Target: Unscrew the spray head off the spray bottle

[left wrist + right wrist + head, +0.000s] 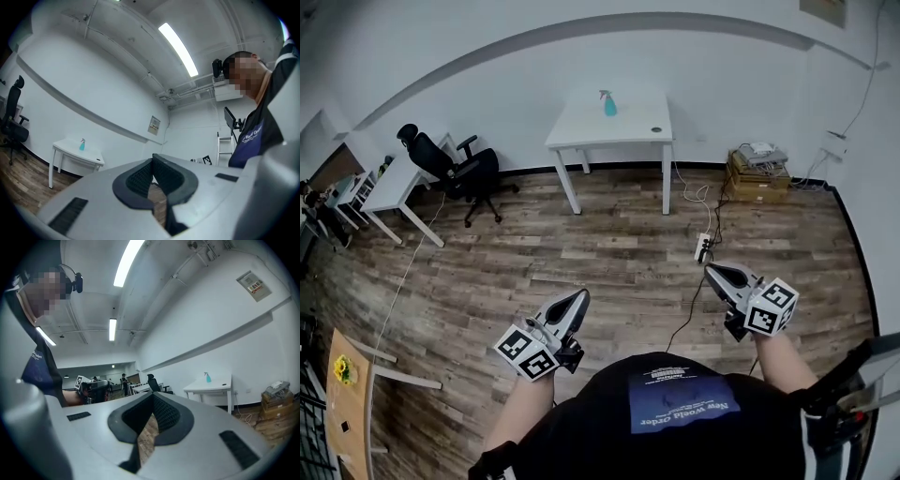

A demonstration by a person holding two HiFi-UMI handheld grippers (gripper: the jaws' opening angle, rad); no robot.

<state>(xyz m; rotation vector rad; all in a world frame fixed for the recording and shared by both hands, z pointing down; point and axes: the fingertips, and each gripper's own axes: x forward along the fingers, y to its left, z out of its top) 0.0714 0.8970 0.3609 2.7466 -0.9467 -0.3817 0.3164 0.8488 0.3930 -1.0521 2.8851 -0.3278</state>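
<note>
Head view: the spray bottle, pale blue with its spray head on, stands upright near the back edge of a white tabletop against the far wall. A small dark round object lies on the same tabletop, towards its front right corner and apart from the bottle. Both tools are held low in front of the person, well apart from the tabletop, with a wide stretch of wooden floor between. The left tool and the right tool each point up the picture towards the tabletop, and the bottle sits roughly between their two lines. A black office chair stands to the left of the tabletop, and a power strip lies on the floor just ahead of the right tool.

Left gripper view: the left tool has its jaws closed together, pads meeting, with nothing between them. The spray bottle shows small and far off on the tabletop, to the left of the jaws and well beyond them.

Right gripper view: the right tool is likewise closed and empty. The spray bottle stands on the distant tabletop, to the right of the jaws and far from them.
</note>
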